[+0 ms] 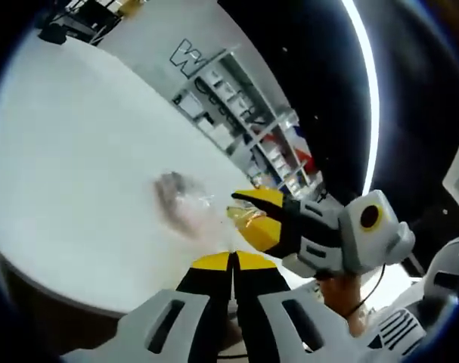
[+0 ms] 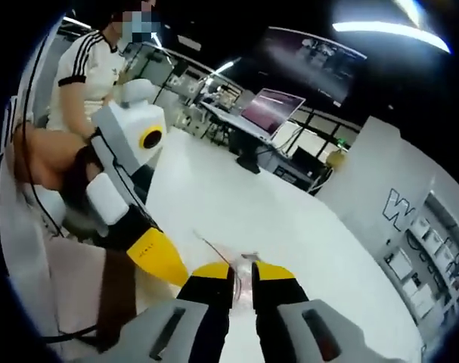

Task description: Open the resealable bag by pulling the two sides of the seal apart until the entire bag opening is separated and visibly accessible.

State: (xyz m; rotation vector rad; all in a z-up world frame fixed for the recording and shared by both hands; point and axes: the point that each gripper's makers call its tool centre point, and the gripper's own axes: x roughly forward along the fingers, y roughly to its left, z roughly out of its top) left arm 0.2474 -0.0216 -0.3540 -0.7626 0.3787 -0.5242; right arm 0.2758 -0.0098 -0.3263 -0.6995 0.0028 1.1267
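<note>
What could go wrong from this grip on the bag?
1. Both claws pinch the clear bag at one small spot near its edge: left claw, right claw. The thin film may slip out.
2. The bag hangs above the white table; pulling apart could tear film rather than part the seal.

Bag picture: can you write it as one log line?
stage: pulling seal | left gripper: shut on bag | right gripper: shut on bag | table: white
</note>
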